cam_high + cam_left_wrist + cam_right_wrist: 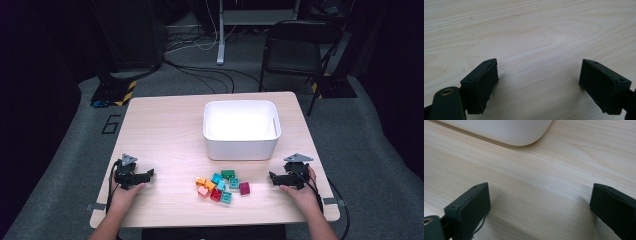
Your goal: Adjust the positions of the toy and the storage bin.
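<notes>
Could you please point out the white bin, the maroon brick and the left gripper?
white bin (241, 148), high view, front wall.
maroon brick (244, 188), high view, top face.
left gripper (150, 173), high view, between its jaw tips.

We seem to be in a lab or recording studio: a lone wooden table (170, 125) on grey carpet (70, 150), cables (200, 70) trailing over the floor, hazard-striped stand bases (114, 93), a folding chair (295, 47), dark surroundings.

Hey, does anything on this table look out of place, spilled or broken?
Nothing stands out. The toy blocks lie in a loose heap in front of the upright white bin, and the left gripper and right gripper rest open on bare table.
</notes>
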A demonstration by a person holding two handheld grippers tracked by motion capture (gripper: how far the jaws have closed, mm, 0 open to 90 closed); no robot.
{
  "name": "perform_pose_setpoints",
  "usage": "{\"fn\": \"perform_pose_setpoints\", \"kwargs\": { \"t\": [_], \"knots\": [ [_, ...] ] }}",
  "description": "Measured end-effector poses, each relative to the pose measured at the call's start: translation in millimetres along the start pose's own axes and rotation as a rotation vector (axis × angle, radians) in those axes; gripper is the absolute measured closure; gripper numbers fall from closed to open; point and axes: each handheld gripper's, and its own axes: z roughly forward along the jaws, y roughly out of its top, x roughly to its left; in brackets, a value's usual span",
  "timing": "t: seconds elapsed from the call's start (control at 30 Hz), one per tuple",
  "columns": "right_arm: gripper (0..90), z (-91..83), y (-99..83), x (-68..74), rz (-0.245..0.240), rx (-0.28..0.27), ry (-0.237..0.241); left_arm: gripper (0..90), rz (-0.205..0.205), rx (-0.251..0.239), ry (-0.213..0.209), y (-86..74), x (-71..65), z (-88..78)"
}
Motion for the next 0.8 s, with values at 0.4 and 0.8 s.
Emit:
{"fn": "perform_pose_setpoints", "kwargs": {
  "t": [0.4, 0.8],
  "knots": [
    [25.4, -6.0, 3.5, 2.6, 0.034, 0.006, -0.008, 27.1, -0.037, 0.015, -0.019, 2.7, 0.9, -5.0],
    [38.8, -24.9, 23.7, -3.7, 0.121, 0.043, -0.041, 38.3, -0.053, 0.066, -0.106, 30.5, -13.8, -11.3]
  ]
}}
